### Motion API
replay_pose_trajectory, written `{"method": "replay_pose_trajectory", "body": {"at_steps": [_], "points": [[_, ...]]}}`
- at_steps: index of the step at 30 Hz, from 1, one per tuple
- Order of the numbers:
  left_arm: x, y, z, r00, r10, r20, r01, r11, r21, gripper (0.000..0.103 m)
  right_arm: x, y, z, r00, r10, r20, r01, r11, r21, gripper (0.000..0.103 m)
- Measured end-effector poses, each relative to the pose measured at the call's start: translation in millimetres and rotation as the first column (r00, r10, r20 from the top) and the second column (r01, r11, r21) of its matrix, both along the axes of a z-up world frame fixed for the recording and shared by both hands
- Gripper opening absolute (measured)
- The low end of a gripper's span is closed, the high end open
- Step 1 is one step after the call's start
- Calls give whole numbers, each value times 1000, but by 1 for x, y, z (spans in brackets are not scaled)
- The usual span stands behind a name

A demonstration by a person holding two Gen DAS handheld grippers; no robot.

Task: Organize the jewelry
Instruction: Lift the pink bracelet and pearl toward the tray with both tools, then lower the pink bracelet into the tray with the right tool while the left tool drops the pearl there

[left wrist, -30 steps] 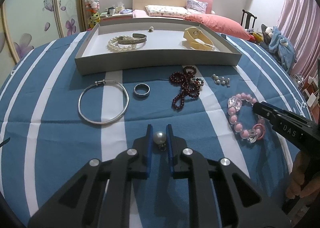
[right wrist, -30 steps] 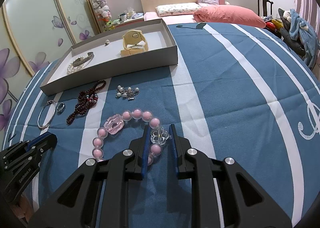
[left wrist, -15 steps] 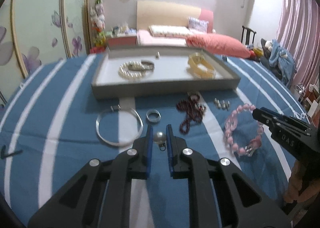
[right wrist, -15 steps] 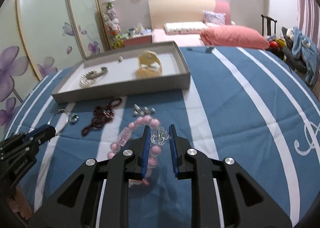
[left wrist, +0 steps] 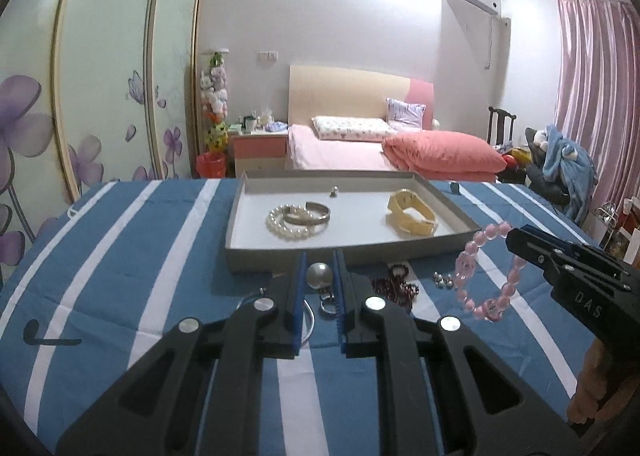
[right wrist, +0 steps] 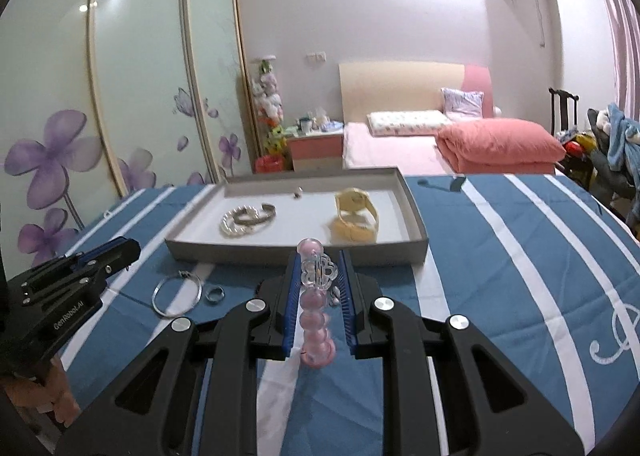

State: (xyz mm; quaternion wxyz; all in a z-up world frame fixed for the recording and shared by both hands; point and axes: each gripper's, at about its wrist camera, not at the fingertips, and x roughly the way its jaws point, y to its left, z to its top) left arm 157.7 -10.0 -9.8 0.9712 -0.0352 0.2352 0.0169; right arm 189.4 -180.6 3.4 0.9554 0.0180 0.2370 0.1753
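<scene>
My left gripper [left wrist: 320,261] is shut on a grey pearl pendant [left wrist: 319,275], held in the air just before the grey tray [left wrist: 280,260]. My right gripper [right wrist: 320,262] is shut on the clear flower bead of a pink bead bracelet [right wrist: 314,320], which hangs off the cloth. From the left wrist view, the right gripper [left wrist: 516,238] shows the bracelet [left wrist: 464,268] dangling as a loop. The tray holds a pearl bracelet [left wrist: 288,226], a silver cuff [left wrist: 314,216], a yellow watch [left wrist: 412,216] and a small stud [left wrist: 334,191].
On the blue striped cloth lie a silver bangle [right wrist: 176,296], a ring [right wrist: 215,293], a dark red bead string [left wrist: 396,288] and small pearl earrings [left wrist: 442,280]. The left gripper [right wrist: 130,249] sits at the left. A bed [left wrist: 360,152] stands beyond the tray.
Both grippers have risen and tipped up toward the tray. The pink bracelet has come off the cloth and now hangs from the right gripper; the pearl pendant rose with the left.
</scene>
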Motion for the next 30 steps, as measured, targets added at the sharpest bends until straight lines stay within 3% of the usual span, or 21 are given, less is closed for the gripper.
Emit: {"method": "replay_pose_trajectory", "body": {"at_steps": [18,30], "points": [[-1,3,20,997,18,69,-18,1000,1,14,3,2,24,997,10,81,-10,1000,2,20],[30,1,47,990,16,140,-20,1000,24,14,34,16,45,987,7,163,-6,1000,-3,20]]}}
